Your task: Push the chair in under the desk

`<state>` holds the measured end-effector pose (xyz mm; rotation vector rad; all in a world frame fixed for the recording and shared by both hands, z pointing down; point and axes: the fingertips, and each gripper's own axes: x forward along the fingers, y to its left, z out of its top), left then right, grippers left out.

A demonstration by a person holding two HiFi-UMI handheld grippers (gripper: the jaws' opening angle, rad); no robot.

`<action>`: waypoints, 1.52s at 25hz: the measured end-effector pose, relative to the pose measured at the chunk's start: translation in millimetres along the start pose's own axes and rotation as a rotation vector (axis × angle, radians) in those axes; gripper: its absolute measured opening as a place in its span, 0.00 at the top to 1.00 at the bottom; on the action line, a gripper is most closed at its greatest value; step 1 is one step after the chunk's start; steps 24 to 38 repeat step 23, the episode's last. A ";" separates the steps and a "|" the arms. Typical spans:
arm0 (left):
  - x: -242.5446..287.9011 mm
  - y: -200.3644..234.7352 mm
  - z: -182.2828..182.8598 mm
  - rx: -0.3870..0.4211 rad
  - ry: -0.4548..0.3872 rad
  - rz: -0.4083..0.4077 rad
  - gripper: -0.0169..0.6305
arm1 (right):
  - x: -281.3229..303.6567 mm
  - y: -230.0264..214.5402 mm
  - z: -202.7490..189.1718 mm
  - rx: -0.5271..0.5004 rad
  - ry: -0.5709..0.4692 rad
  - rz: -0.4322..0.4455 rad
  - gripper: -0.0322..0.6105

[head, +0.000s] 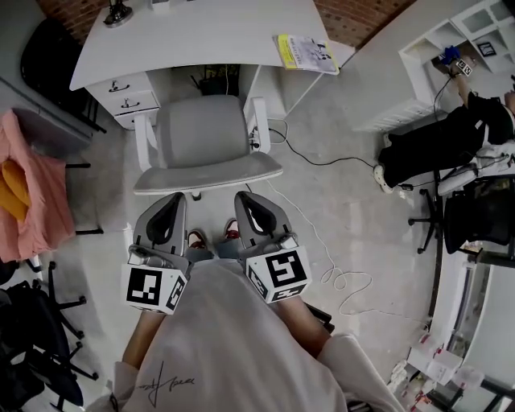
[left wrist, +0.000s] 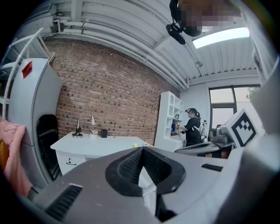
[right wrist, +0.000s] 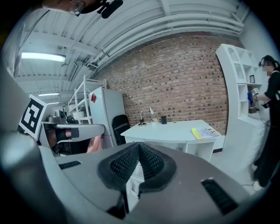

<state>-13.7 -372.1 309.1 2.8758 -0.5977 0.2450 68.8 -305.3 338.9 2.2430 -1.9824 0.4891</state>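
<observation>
A grey office chair [head: 201,133] with white armrests stands with its seat partly under the white desk [head: 201,32]; its backrest edge [head: 208,173] faces me. My left gripper [head: 175,198] and right gripper [head: 243,196] are side by side just behind that edge, both shut on nothing. Whether their tips touch the backrest I cannot tell. In the left gripper view the closed left gripper [left wrist: 142,151] points toward the desk [left wrist: 100,144]. The right gripper view has the closed right gripper [right wrist: 139,146] in front of the desk [right wrist: 175,129]. The chair is hidden behind the jaws in both gripper views.
A yellow booklet [head: 306,52] and a lamp [head: 118,12] lie on the desk; drawers [head: 129,100] sit under its left side. A cable [head: 338,278] trails across the floor at right. Pink cloth [head: 32,185] hangs at left. A person in black [head: 438,145] stands by white shelves [head: 451,48].
</observation>
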 end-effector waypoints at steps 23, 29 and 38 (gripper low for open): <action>-5.8 12.0 0.1 0.003 -0.022 0.003 0.97 | 7.3 11.8 -3.9 0.018 0.026 -0.027 0.91; -5.8 12.0 0.1 0.003 -0.022 0.003 0.97 | 7.3 11.8 -3.9 0.018 0.026 -0.027 0.91; -5.8 12.0 0.1 0.003 -0.022 0.003 0.97 | 7.3 11.8 -3.9 0.018 0.026 -0.027 0.91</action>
